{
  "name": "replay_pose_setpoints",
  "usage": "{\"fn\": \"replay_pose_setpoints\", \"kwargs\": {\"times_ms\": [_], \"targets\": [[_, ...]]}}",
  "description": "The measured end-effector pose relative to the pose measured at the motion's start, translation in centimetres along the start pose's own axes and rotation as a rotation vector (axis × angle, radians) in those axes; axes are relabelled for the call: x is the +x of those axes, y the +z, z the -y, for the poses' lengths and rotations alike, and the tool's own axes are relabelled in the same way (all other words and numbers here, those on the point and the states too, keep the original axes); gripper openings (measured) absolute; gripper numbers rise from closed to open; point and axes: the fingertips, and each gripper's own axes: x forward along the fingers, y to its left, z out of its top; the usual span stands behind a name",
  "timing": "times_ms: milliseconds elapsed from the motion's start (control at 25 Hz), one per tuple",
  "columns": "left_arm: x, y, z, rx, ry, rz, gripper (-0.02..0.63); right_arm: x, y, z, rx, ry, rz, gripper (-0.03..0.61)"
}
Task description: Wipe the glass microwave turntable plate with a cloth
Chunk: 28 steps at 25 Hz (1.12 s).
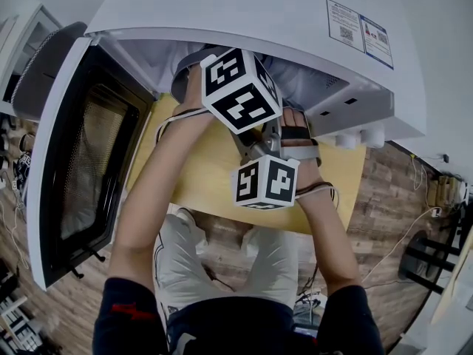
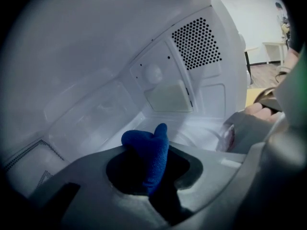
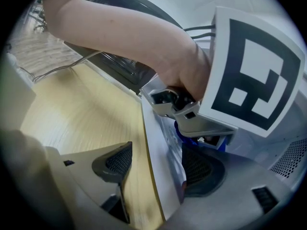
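White microwave (image 1: 244,21) on the yellow tabletop (image 1: 199,176): inside its cavity my left gripper (image 2: 151,174) is clamping a blue cloth (image 2: 146,152) in its jaws, near the glass plate (image 2: 204,131) lying on the cavity floor, while my right gripper (image 3: 158,169) is holding its jaws wide apart astride the front sill (image 3: 156,152).

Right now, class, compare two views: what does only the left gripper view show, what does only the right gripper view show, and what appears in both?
Only the left gripper view: the bunched end of the blue cloth clamped in the left gripper, and a pale square panel on the inner wall. Only the right gripper view: the wooden table, the dark microwave door and the left gripper's marker cube. Both: the white microwave cavity and the cloth, just a blue sliver in the right gripper view.
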Motion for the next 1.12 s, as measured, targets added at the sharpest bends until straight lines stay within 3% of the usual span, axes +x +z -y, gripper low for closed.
{"fn": "replay_pose_setpoints", "kwargs": {"times_ms": [560, 1120], "targets": [[-0.3, -0.8, -0.7, -0.030, 0.010, 0.006, 0.063, 0.0, 0.0, 0.0, 0.002, -0.001, 0.002, 0.299], [-1.9, -4.5, -4.0, -0.101, 0.108, -0.030, 0.063, 0.0, 0.0, 0.0, 0.002, -0.002, 0.003, 0.299]]}}
